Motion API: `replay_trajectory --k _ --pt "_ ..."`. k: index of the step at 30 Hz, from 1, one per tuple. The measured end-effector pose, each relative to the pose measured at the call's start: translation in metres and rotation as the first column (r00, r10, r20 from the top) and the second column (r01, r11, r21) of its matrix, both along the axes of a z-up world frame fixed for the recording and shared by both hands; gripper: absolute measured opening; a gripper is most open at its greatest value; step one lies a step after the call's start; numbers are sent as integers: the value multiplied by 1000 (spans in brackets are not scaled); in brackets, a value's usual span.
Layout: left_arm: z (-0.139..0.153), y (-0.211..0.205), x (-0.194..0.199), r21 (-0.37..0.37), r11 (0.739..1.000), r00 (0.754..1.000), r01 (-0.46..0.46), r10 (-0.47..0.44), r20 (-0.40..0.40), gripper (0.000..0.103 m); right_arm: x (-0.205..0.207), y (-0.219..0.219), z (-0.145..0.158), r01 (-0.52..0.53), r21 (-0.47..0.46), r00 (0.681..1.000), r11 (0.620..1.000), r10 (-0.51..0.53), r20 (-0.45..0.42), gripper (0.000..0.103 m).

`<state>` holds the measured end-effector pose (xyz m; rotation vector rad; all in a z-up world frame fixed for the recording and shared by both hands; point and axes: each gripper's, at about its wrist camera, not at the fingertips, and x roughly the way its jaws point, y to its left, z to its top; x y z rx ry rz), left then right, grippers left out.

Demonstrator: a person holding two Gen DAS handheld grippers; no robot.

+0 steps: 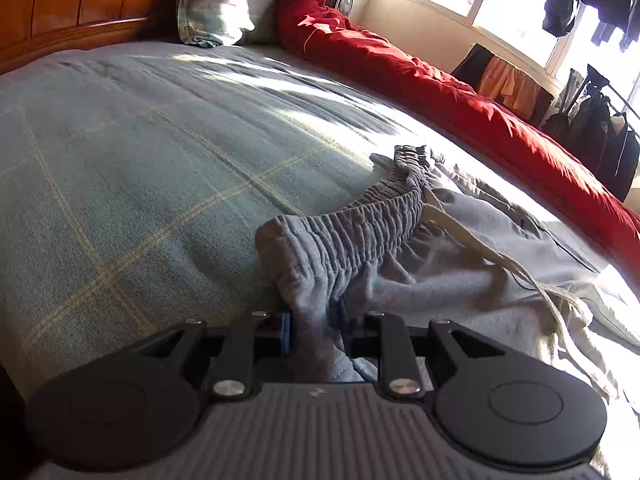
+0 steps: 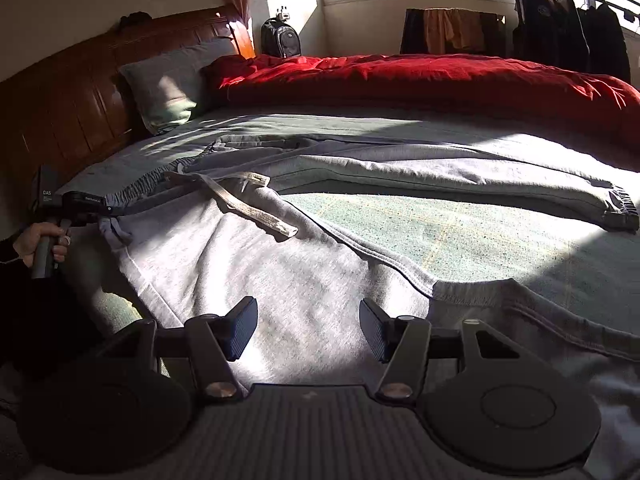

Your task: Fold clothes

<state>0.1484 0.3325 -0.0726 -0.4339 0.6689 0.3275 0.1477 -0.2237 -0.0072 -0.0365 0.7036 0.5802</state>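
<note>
Grey sweatpants (image 1: 420, 280) lie spread on the bed, one leg stretched toward a dark cuff (image 2: 620, 210). In the left wrist view my left gripper (image 1: 314, 322) is shut on a bunched corner of the elastic waistband (image 1: 360, 224), with fabric squeezed between its blue pads. A beige drawstring (image 1: 480, 248) trails from the waistband over the cloth. The right wrist view shows that same left gripper (image 2: 86, 204) at the far left, held by a hand (image 2: 38, 240). My right gripper (image 2: 308, 328) hovers open over the sweatpants (image 2: 260, 280) near the crotch seam, nothing between its fingers.
The bed has a green checked sheet (image 1: 120, 180). A red duvet (image 2: 420, 80) runs along the far side, and a grey pillow (image 2: 168, 80) leans on the wooden headboard (image 2: 72, 112). A backpack (image 2: 280, 38) and racks of hanging clothes (image 2: 560, 28) stand beyond the bed.
</note>
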Motion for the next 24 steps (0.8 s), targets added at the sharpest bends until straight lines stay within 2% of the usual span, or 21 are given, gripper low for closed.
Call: replay_trajectory --k 2,4,6,8,9,10,11,12,15,16,19,20,21,24 --pt "10 -7 -10 76 997 1000 23 -23 -6 36 -3 2 0 -6 -45 1000 999 7 13 62" --pt "22 -19 -22 176 983 998 57 -56 -10 38 -4 9 -2 -36 -83 999 996 38 22 62" --pt "34 -34 -34 269 955 992 121 -124 -4 39 -8 22 -5 -93 -124 995 988 97 28 62" --pt "45 -62 -49 370 898 967 238 -256 -1 46 -12 40 -10 -154 -171 986 973 163 38 62" --pt "49 -78 -54 415 855 942 309 -336 -10 49 -14 51 -12 -189 -200 979 961 201 44 62" --pt "51 -95 -59 460 803 910 379 -414 -27 56 -17 62 -16 -224 -228 970 948 240 46 62" --pt "50 -113 -63 506 735 868 452 -492 -60 59 -20 75 -20 -260 -256 959 931 281 46 62" --pt "47 -131 -67 550 655 820 519 -564 -103 59 -22 85 -24 -289 -279 949 916 314 45 62" --pt "30 -182 -77 660 372 665 653 -698 -265 60 -34 120 -40 -367 -392 906 843 420 54 62" --pt "22 -194 -79 682 288 629 672 -708 -321 61 -38 128 -46 -372 -440 893 817 444 70 62" --pt "-2 -219 -82 724 86 566 684 -689 -453 61 -50 148 -59 -359 -567 859 741 500 110 62" --pt "-8 -223 -83 734 42 557 678 -681 -475 61 -52 151 -62 -349 -596 851 723 511 123 62" --pt "-13 -226 -83 743 8 554 669 -672 -492 61 -54 153 -65 -340 -622 843 706 521 131 61" --pt "-22 -230 -83 763 -70 546 643 -657 -520 61 -56 156 -73 -315 -684 827 657 544 141 60"
